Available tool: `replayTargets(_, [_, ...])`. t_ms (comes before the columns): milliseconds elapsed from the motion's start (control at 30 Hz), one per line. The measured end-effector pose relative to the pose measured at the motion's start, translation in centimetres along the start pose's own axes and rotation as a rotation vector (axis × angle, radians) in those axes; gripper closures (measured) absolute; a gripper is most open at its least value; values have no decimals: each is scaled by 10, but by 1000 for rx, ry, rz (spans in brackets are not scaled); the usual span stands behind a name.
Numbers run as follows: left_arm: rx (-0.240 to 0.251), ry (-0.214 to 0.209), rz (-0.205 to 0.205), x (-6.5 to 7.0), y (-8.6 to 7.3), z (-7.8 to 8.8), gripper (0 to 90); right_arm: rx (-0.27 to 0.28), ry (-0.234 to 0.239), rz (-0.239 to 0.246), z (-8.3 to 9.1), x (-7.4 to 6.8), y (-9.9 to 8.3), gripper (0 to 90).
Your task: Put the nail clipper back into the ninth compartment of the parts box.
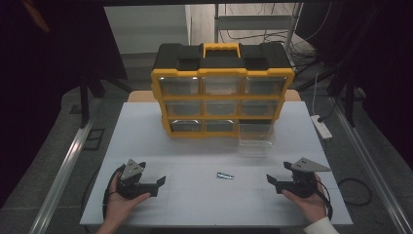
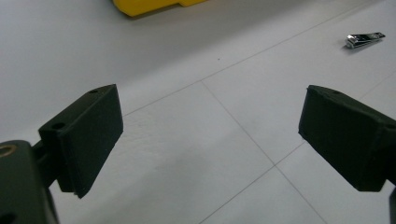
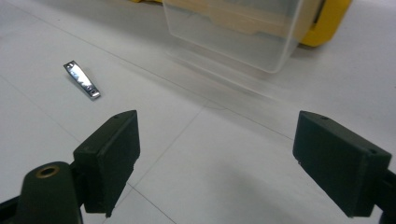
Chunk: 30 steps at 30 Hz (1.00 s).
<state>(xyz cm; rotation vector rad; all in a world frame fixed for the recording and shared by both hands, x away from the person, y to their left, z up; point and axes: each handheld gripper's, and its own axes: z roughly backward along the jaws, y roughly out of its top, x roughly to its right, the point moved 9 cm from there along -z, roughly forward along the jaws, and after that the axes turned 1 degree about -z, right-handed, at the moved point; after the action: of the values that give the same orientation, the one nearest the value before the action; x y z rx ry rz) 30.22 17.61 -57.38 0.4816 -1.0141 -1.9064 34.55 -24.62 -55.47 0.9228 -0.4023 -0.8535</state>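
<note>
While both grippers (image 1: pixel 162 181) (image 1: pixel 269 179) rest spread apart and empty, the drawer's (image 3: pixel 243 32) top is cut off above the clipper (image 3: pixel 82 80).

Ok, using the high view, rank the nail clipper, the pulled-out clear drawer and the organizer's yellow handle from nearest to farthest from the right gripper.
From the right gripper:
1. Nail clipper, on the table to its left, between the two grippers.
2. Clear drawer, pulled out at the organizer's bottom right, ahead of the gripper.
3. Yellow handle, on top of the organizer, farthest back.
</note>
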Motion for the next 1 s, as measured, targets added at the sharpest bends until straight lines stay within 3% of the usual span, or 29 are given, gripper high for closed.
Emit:
replayTargets(233, [-1, 1, 0, -2, -2, 1, 76, -15, 9, 11, -6, -2, 1, 153])
replayTargets(567, [17, -15, -34, 0, 7, -1, 82, -18, -2, 7, -2, -2, -2, 153])
replayTargets(1000, [13, -30, -32, -1, 8, -2, 86, -41, -16, 31, -2, -10, 2, 156])
